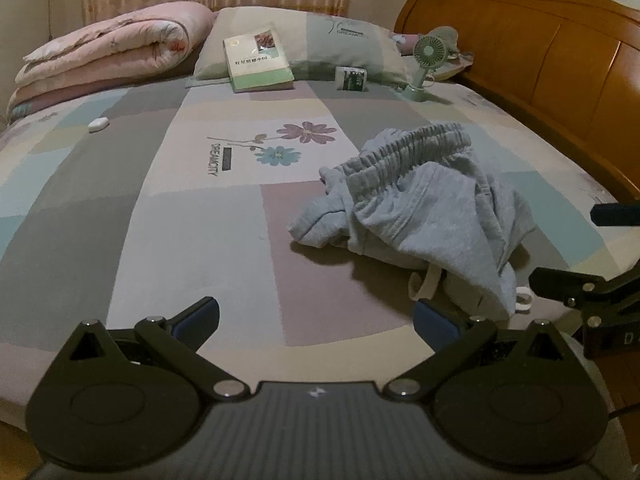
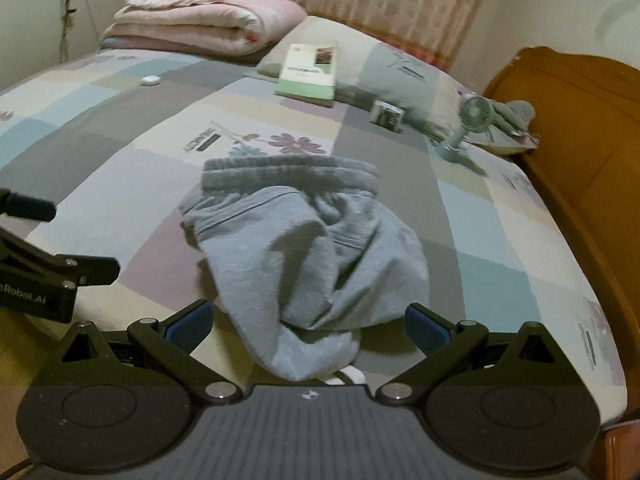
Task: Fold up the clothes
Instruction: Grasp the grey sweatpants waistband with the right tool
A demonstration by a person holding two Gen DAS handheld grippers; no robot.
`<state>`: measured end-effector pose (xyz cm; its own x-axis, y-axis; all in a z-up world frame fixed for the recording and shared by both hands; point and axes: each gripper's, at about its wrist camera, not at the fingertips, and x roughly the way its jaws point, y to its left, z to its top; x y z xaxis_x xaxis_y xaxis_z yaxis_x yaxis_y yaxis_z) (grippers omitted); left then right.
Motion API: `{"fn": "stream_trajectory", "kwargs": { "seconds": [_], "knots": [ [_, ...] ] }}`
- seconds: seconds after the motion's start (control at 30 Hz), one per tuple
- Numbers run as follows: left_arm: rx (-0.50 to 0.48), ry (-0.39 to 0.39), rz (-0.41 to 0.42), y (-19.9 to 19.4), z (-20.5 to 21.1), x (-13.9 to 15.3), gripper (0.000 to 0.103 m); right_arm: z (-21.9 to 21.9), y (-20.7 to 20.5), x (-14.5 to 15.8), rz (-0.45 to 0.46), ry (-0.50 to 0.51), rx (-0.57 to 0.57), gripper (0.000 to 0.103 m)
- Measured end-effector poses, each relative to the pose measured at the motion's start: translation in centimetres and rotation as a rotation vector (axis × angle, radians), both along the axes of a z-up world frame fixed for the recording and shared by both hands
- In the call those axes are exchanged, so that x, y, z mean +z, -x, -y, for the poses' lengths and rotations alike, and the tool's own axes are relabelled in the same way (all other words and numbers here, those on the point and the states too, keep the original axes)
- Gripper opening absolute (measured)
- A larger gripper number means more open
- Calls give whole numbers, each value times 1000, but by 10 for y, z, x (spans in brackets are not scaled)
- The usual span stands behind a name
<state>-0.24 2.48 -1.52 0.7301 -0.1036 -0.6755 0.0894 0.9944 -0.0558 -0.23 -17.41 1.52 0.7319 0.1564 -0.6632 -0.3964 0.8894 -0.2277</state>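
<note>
crumpled grey cotton sweatpants (image 2: 304, 248) heaped on patchwork bed sheet (image 1: 192, 240), elastic waistband away | sheet print reads "DREAMCITY" | bare sheet to their left, wooden headboard (image 1: 560, 64) right | right claw (image 2: 310, 326) fingers apart, cuff between | left claw (image 1: 316, 322) apart, empty, pants just right

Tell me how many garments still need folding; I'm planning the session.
1: grey shorts, crumpled on the bed near its front edge, between both open grippers. More could hide beneath them.
</note>
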Motion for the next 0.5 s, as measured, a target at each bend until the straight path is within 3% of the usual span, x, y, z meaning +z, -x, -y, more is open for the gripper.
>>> {"fn": "stream_trajectory", "kwargs": {
  "seconds": [0.13, 0.23, 0.5],
  "knots": [
    [-13, -9, 24, 1, -8, -3, 102, -16, -2, -2, 11, 20, 41, 84],
    [-25, -29, 26, 0, -14, -6, 102, -28, -7, -6, -1, 36, 62, 76],
    [6, 2, 15, -5, -40, -11, 102, -62, -13, -31, 21, 146, 117, 75]
  ]
}}
